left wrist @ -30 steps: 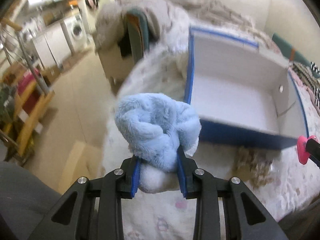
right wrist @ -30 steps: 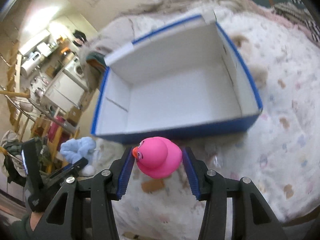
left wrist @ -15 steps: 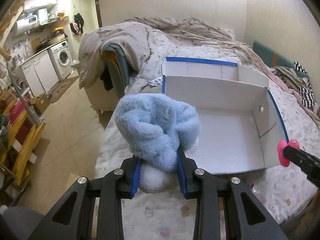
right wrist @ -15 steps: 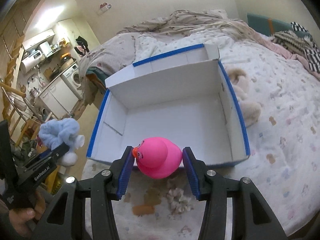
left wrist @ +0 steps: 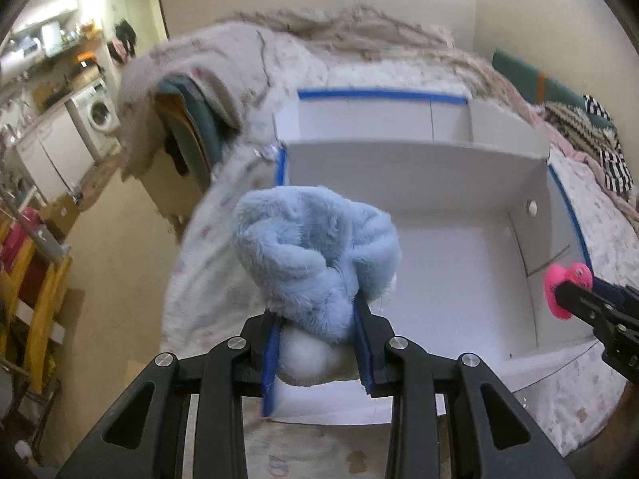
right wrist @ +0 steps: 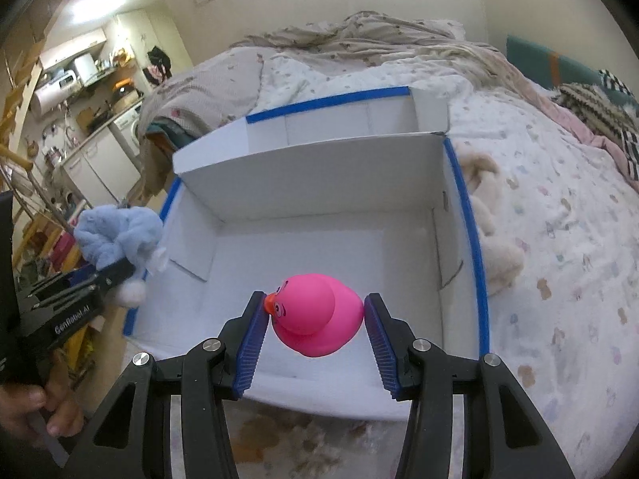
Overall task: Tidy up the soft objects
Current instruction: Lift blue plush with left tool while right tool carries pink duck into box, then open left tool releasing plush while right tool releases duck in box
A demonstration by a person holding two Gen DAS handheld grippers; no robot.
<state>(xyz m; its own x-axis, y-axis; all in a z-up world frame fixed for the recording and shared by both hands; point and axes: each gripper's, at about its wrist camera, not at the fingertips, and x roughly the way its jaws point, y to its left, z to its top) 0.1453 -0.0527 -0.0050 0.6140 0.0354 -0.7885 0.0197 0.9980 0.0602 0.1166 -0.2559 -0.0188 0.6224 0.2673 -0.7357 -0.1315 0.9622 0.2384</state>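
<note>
One box (right wrist: pixel 465 215), left tongs (left wrist: pixel 317 333) pinching one blue plush (left wrist: pixel 315 255), right tongs (right wrist: pixel 315 325) pinching one pink duck (right wrist: pixel 315 313)

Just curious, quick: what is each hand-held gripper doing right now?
Left hand-held gripper: closed on the blue plush toy.
Right hand-held gripper: closed on the pink rubber duck.

The white box (right wrist: pixel 319 199) on the bed (right wrist: pixel 559 207) is open at the top, its floor bare, so there is room to come down into it. Its raised back flap (right wrist: pixel 311 175) and blue-edged side walls (right wrist: pixel 465 215) bound the opening. A cream plush (right wrist: pixel 495 231) lies just beside the right wall. The left claw (left wrist: pixel 317 343) with its blue plush toy (left wrist: pixel 315 255) hangs over the left wall; the right claw (right wrist: pixel 315 331) with its pink duck (right wrist: pixel 315 313) is over the front edge.
</note>
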